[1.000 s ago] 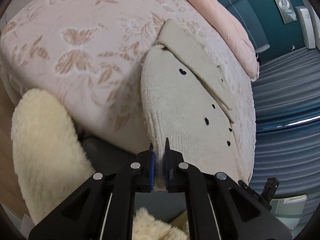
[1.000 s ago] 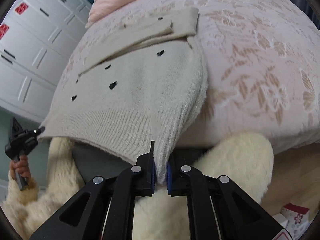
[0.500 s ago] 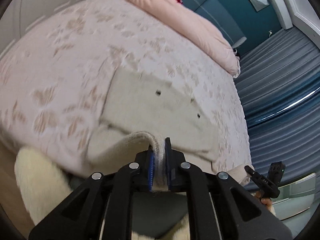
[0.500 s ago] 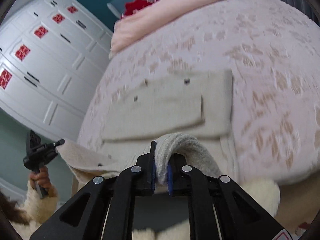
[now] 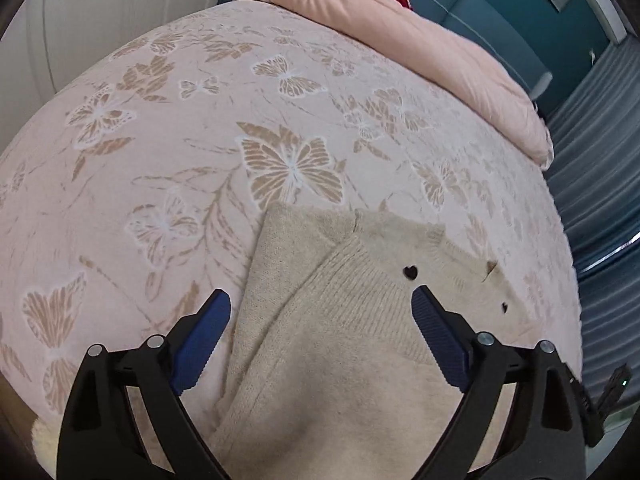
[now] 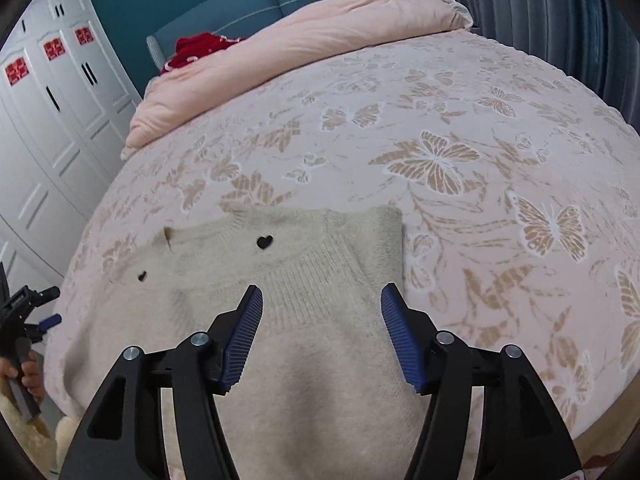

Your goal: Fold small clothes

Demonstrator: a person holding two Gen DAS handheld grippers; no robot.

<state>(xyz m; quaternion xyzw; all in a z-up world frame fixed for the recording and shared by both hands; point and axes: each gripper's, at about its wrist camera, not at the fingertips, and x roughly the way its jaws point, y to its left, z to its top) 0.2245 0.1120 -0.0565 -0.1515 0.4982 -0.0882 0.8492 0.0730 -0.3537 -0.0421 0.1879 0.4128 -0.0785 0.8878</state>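
From the left wrist view, the left gripper (image 5: 320, 312) has its jaws spread wide and holds nothing. The cream sweater (image 5: 340, 340) lies flat on the bedspread (image 5: 200, 140) directly under and ahead of it, with the ribbed hem doubled up over the body just between and beyond the blue pads (image 5: 200, 336). A small black heart (image 5: 411, 271) sits just ahead of the right-hand pad.

From the right wrist view, the right gripper (image 6: 322, 320) is likewise spread and empty, poised over the sweater (image 6: 280, 280). The ribbed hem lies between its pads (image 6: 244, 332), and the garment's far edge lies just beyond. The pink quilt (image 6: 300, 40) sits well ahead.

The bottom-to-top fold looks laid down and released. Next, I judge, comes smoothing or a sideways fold, which calls for pinching a side edge cleanly through both layers.
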